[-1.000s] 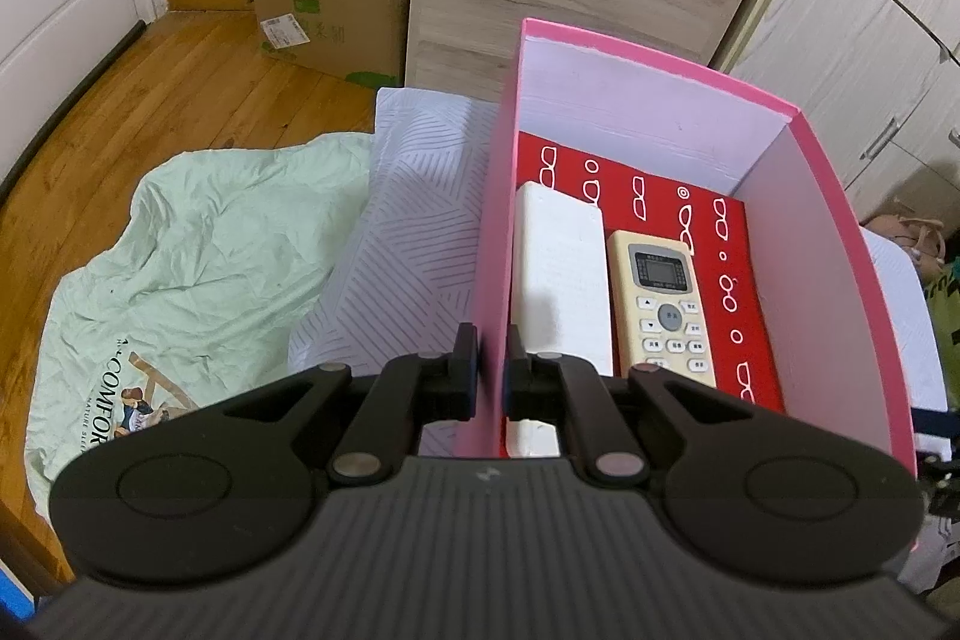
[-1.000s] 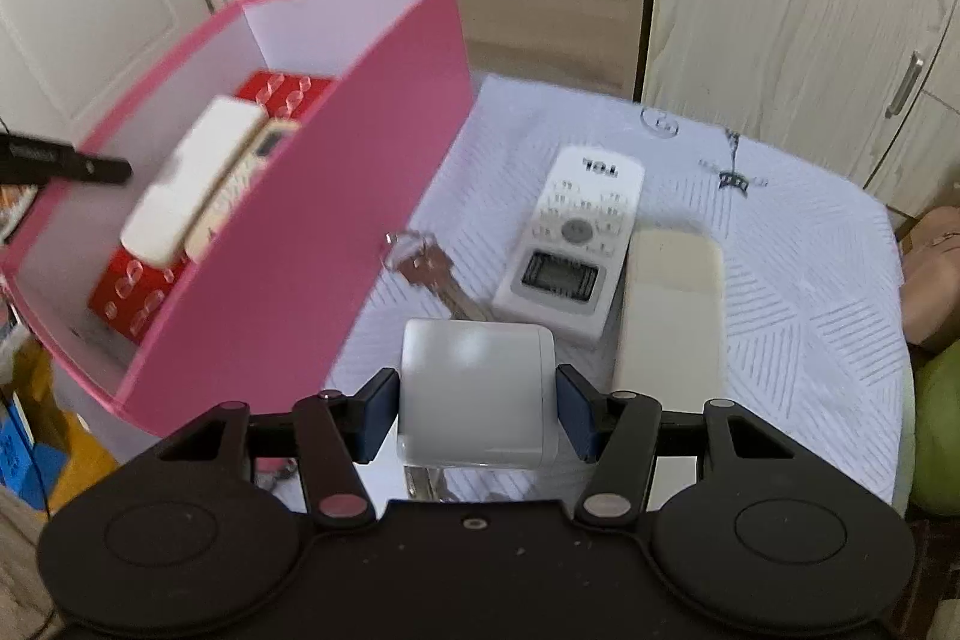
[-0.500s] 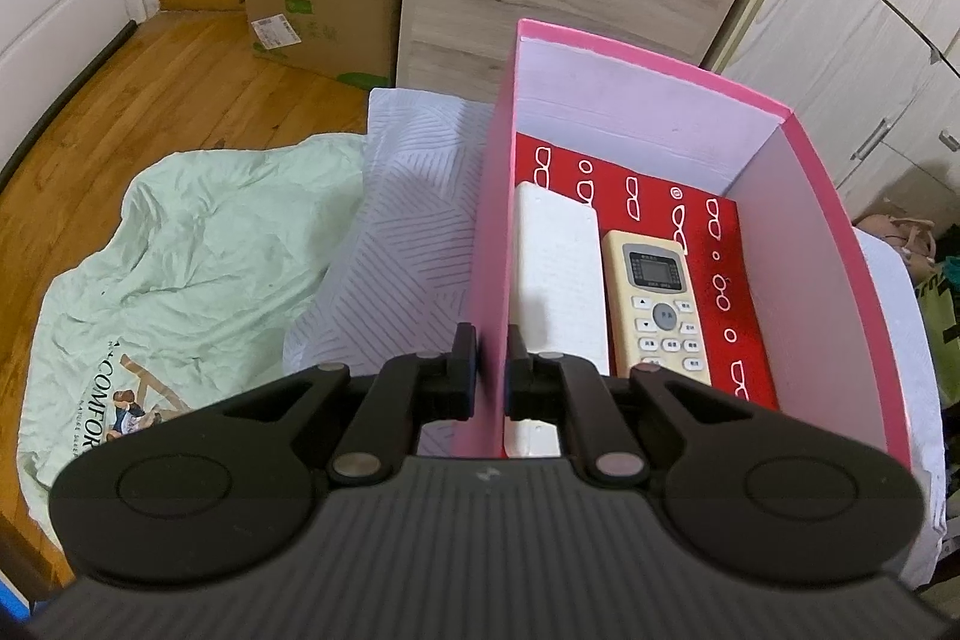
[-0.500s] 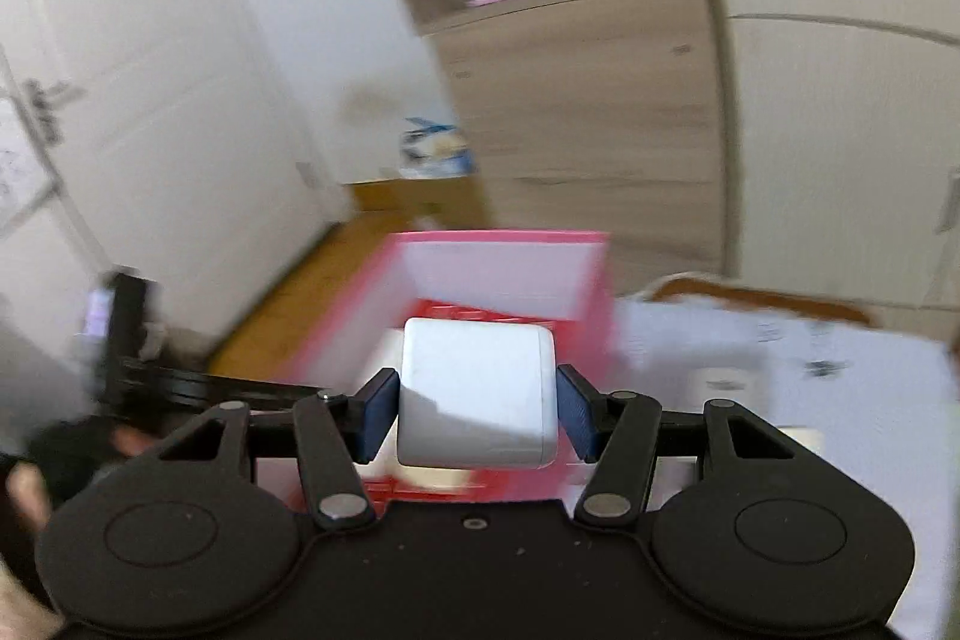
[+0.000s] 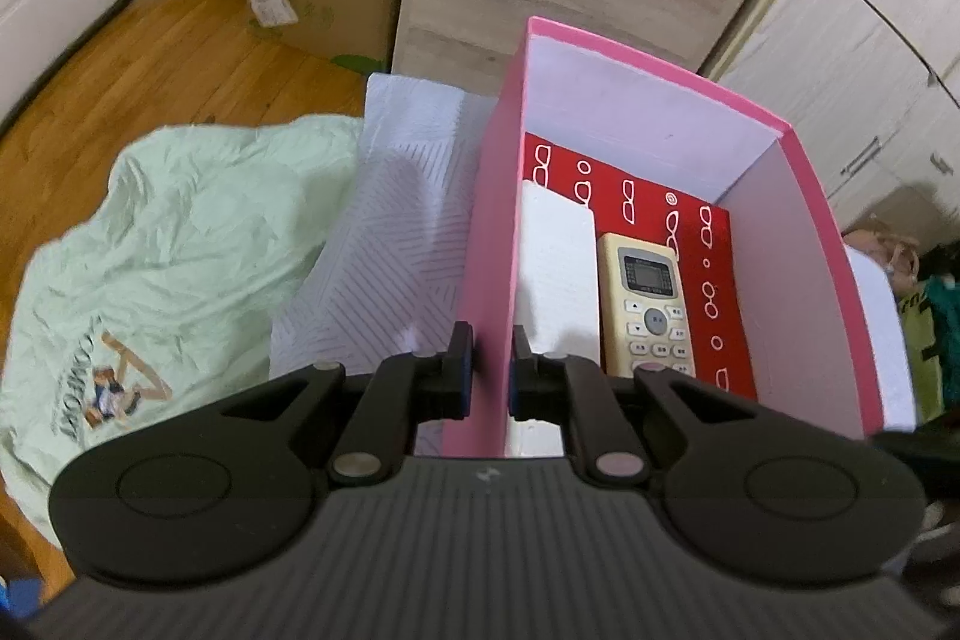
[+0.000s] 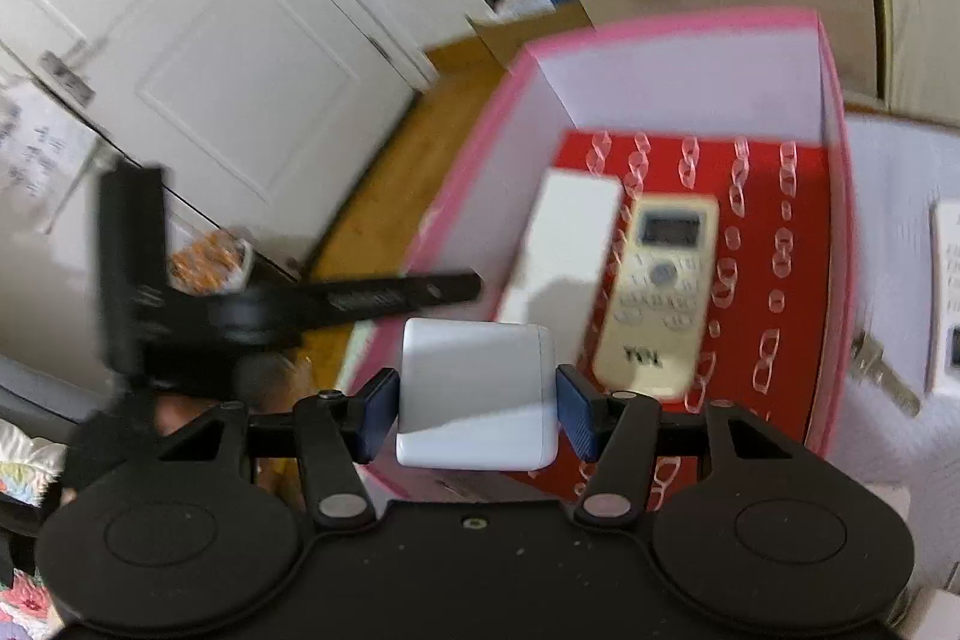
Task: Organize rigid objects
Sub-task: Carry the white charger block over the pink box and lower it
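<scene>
The left claw point(image 5: 487, 370) was pinched together on the near left wall of the tall pink cardboard box point(image 5: 834, 280), its pads just easing on the thin card that stood between them. Inside, on the red patterned floor, lay a flat white rectangular block point(image 6: 564, 244) against the left wall and a cream remote control point(image 6: 657, 292) beside it. The right claw point(image 6: 477, 409) was clamped on a small white plastic cube, probably a charger point(image 6: 474, 394), which hung above the box's near end. To my eye the step was setting it inside: it would be best lowered into the bare red strip on the right of the remote, or at the near end, and let go only close to the floor, while the left kept the box from tipping. A white remote point(image 6: 947, 304) and a bunch of metal keys point(image 6: 882, 376) waited on the white striped bedcover point(image 5: 396, 250) to the right.
</scene>
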`<state>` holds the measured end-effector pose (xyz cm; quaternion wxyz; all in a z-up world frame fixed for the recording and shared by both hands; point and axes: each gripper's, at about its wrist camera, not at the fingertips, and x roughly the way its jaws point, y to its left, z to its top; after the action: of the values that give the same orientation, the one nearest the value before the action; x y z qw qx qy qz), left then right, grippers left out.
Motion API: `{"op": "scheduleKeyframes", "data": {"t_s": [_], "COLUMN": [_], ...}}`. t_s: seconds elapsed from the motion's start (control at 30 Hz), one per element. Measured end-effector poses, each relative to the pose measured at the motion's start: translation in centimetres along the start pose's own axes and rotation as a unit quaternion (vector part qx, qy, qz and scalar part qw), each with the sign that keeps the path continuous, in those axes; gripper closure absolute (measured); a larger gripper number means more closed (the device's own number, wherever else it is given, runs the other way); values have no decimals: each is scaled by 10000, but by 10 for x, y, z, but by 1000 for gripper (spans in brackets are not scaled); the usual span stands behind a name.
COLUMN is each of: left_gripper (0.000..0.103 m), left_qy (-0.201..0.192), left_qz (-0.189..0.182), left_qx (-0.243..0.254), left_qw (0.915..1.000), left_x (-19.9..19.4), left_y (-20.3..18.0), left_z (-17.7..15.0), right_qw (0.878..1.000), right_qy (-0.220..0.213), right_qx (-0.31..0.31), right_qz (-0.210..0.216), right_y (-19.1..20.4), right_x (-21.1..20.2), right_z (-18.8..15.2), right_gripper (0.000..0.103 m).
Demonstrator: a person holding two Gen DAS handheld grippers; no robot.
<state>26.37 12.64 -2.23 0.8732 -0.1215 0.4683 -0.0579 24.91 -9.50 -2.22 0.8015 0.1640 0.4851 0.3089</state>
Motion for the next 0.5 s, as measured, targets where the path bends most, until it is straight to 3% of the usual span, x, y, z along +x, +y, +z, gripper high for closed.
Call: {"op": "scheduleKeyframes", "data": {"t_s": [0.3,0.5], "left_gripper": [93,93], "left_qy": [25,20], "left_qz": [-64,-67], "left_qx": [-44,-11], "left_qw": [10000,10000], "left_x": [-1,0], "left_y": [2,4], "left_z": [0,0], "right_qw": [9977,9954], "right_qy": [523,661], "right_qx": [335,281], "right_qz": [279,-641], "right_y": [-6,-2], "right_x": [35,54], "right_z": [-5,-8], "right_gripper": [42,41]}}
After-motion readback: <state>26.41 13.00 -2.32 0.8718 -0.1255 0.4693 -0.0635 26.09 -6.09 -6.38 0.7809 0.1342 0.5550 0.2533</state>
